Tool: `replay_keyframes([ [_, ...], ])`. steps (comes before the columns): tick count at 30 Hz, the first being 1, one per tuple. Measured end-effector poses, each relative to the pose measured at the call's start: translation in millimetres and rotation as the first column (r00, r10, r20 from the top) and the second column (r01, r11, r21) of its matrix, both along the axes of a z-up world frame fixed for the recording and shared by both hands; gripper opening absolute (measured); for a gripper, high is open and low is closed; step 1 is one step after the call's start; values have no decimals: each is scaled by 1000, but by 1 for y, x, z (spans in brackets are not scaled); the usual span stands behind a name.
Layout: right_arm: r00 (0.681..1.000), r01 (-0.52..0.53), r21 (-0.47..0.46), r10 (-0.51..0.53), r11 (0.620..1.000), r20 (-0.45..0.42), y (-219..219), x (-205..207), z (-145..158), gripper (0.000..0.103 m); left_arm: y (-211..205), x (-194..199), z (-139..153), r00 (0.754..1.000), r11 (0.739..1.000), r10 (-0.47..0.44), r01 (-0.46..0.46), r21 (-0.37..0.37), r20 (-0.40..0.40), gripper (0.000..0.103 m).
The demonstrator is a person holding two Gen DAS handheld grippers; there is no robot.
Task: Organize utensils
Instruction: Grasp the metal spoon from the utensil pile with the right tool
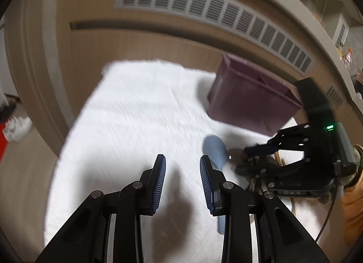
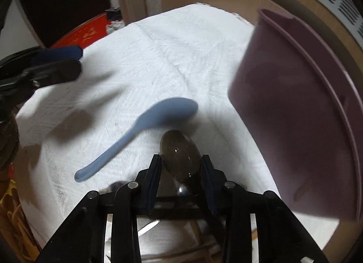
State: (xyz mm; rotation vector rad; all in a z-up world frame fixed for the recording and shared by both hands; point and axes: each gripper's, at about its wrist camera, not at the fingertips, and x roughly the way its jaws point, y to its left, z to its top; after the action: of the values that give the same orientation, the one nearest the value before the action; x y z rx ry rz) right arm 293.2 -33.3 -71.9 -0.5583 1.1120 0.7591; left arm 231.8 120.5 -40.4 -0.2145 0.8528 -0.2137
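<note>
1. While the right tool [image 2: 180, 165] clenches a dark glossy metal spoon [image 2: 180, 157] by its bowl, the left tool [image 1: 182, 179] hangs released above the white cloth [image 1: 136, 113].
2. A pale blue spoon [image 2: 145, 126], smooth and matte, lies on the cloth just beside the metal one.
3. A purple divided caddy [image 2: 295, 108] stands near both.

Blue spoon [image 2: 145, 131] lay flat on white cloth, bowl toward purple divided holder [image 2: 295, 113]. Metal spoon [image 2: 181, 158] sat between right gripper's fingers, bowl forward. Holder stood upright.
</note>
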Motion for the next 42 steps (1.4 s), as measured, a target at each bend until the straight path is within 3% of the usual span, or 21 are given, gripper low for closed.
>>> replay_keyframes([
  [7, 992, 123, 108, -126, 987, 13, -38, -16, 27, 31, -41, 32, -17, 986, 992, -129, 130, 3, -101, 33],
  [13, 981, 182, 158, -189, 971, 31, -67, -21, 40, 32, -72, 77, -38, 968, 980, -143, 167, 104, -207, 34],
  [16, 976, 208, 182, -216, 961, 27, -79, -23, 45, 31, -88, 90, -40, 966, 962, -143, 187, 197, -217, 34],
  [20, 967, 239, 197, -251, 951, 38, -91, -33, 52, 32, -94, 101, -40, 964, 959, -131, 182, 217, -230, 34],
  [25, 957, 262, 228, -282, 938, 60, -93, -47, 63, 31, -104, 81, -43, 978, 940, -152, 188, 284, -143, 32],
  [27, 953, 272, 243, -296, 931, 68, -96, -54, 69, 31, -101, 63, -39, 982, 951, -158, 180, 253, -103, 29],
  [29, 948, 284, 261, -311, 923, 69, -99, -60, 74, 31, -92, 41, -32, 983, 967, -171, 179, 179, -63, 11],
  [33, 939, 293, 289, -331, 911, 95, -106, -78, 89, 29, -83, 0, -13, 984, 976, -175, 170, 136, 24, 11],
  [40, 932, 285, 303, -337, 909, 136, -110, -104, 101, 26, -73, -24, 8, 985, 982, -153, 143, 124, 74, 11],
  [41, 931, 286, 309, -339, 907, 136, -112, -105, 102, 23, -73, -28, 16, 983, 982, -153, 140, 126, 99, 11],
  [42, 929, 288, 319, -344, 903, 137, -115, -107, 106, 12, -75, -32, 28, 979, 982, -155, 137, 132, 135, 11],
])
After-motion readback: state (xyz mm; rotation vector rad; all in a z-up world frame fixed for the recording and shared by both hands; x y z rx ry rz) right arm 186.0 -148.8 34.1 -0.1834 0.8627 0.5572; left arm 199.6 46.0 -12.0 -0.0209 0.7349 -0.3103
